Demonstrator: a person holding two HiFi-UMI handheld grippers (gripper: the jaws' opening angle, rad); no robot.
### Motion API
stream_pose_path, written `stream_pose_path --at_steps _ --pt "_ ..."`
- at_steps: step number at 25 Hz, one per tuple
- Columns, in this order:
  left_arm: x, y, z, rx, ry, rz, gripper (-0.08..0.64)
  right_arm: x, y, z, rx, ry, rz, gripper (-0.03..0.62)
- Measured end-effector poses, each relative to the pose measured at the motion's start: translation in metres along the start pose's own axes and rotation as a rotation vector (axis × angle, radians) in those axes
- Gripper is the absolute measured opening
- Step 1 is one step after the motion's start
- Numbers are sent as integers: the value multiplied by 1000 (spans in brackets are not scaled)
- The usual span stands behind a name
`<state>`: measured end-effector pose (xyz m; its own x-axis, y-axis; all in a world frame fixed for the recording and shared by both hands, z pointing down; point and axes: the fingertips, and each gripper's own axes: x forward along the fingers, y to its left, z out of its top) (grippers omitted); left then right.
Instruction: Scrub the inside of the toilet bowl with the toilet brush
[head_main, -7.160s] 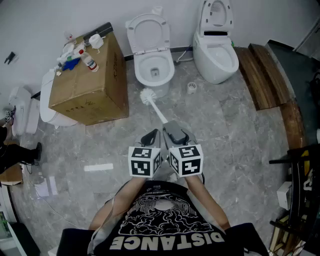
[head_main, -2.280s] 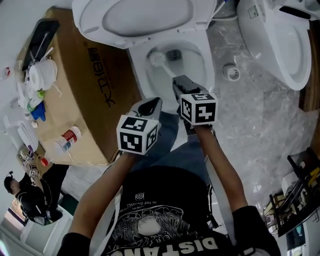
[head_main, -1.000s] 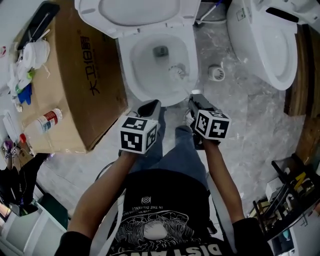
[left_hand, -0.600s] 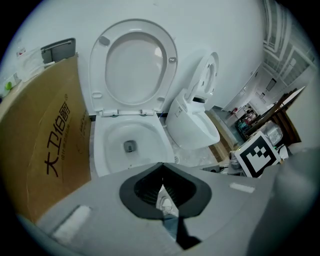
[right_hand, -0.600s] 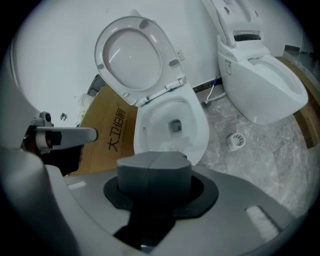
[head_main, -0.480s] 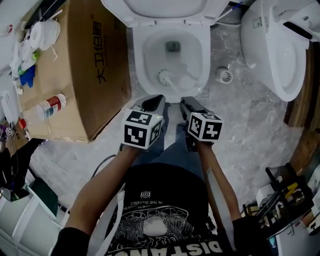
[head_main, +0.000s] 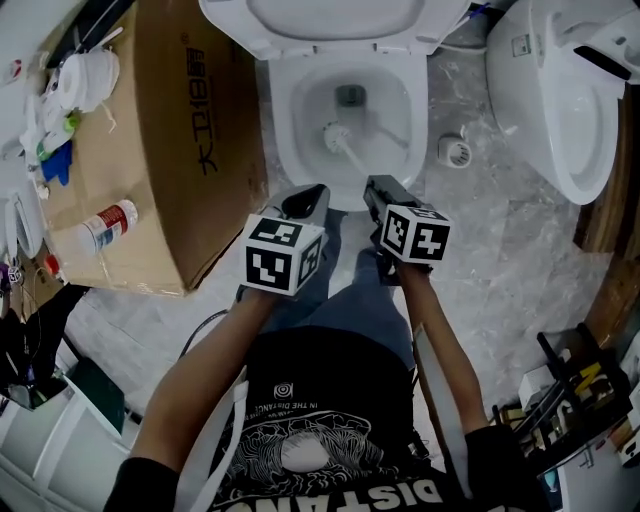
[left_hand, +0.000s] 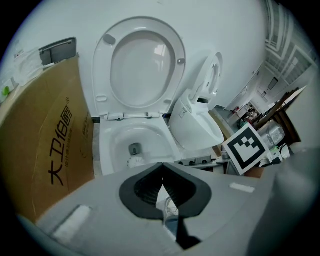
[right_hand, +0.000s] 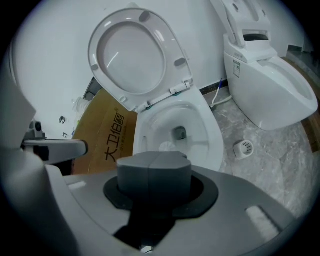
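White porcelain, head view: the toilet bowl (head_main: 385, 95) sits open right in front of me with the lid up. A cardboard box (head_main: 150, 140) is tight against its left and a second toilet (head_main: 560, 90) is off to the right.
Brush, head view: the toilet brush (head_main: 336, 136) has its bristle head down inside the bowl, on the left wall and short of the drain. The handle slants back up into my right gripper (head_main: 383, 192).
Left side, head view: the left gripper (head_main: 306, 203) hangs just outside the front rim, beside the right one, carrying nothing.
Left gripper view: the fingers are pressed together at the tips with nothing between them. Past them I can see the bristle head (left_hand: 134, 161) in the bowl.
Right gripper view: the fingers are clamped on the top end of the brush handle. The handle itself is hidden behind them, and the bristle head (right_hand: 167, 146) shows just above, inside the bowl.
Handling guess: light thing, with a stiff plastic handle and springy bristles that'll push back on the porcelain. Probably wet, so it could twist in the grip.
Where to hold: high on the handle like now, squeezed firm. That's plenty of reach without dipping the fingers into the bowl.
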<state>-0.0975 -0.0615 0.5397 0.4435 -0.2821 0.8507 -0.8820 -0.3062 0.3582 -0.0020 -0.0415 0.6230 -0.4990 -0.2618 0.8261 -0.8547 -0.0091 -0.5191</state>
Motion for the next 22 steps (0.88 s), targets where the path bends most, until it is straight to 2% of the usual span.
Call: stream_pose_path --at_steps 6,14,22 --pt "10 -3 5 32 26 -36 1 22 1 13 -18 10 11 150" --pt "19 14 15 61 57 -48 1 47 6 54 10 -45 12 150" --pt "21 29 31 72 54 -43 2 51 -3 84 17 -77 -38 150"
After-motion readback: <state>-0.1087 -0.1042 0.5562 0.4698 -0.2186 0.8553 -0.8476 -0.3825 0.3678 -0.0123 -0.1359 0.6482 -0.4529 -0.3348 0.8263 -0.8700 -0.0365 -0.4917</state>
